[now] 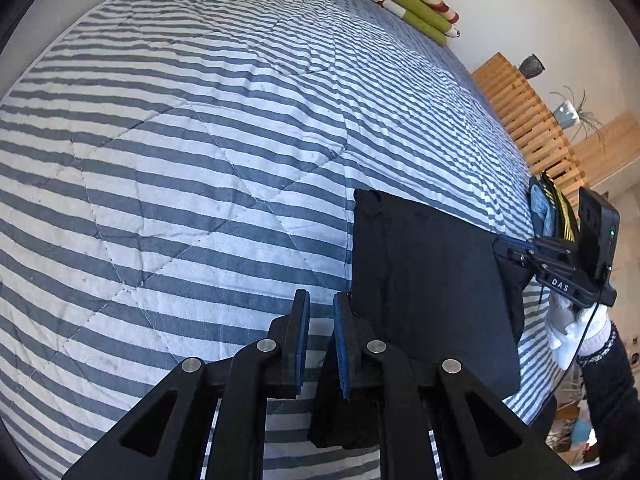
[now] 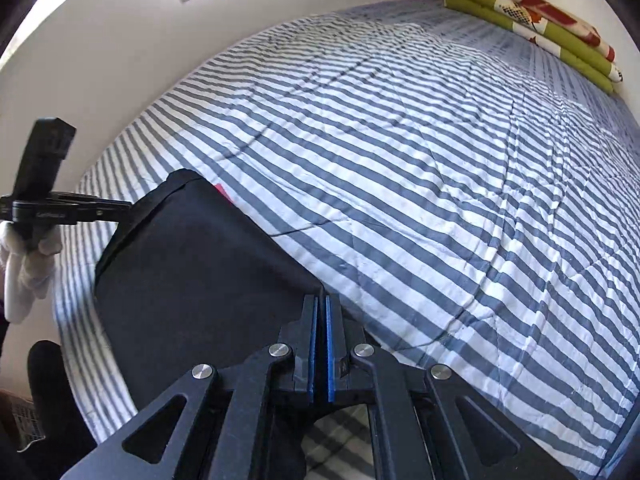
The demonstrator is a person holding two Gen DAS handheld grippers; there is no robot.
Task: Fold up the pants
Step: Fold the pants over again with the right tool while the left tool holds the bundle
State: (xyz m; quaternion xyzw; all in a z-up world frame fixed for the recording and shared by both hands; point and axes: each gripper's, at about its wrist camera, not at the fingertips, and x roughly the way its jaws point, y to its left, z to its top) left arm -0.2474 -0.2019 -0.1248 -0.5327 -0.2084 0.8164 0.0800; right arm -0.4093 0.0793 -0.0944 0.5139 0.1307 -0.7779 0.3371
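The black pants lie folded into a rectangle near the edge of a blue-and-white striped bed cover. My left gripper is open, with striped cover showing in its gap; the pants' corner lies against its right finger. In the right wrist view the pants fill the lower left. My right gripper is shut on their near corner. The left gripper sits at the far corner. The right gripper pinches the pants' right edge. A small red tag peeks from under them.
A folded green, red and white blanket lies at the head of the bed. A white wall borders the bed's left side. Slatted wooden furniture with plant pots stands past the other side. White-gloved hands hold the grippers.
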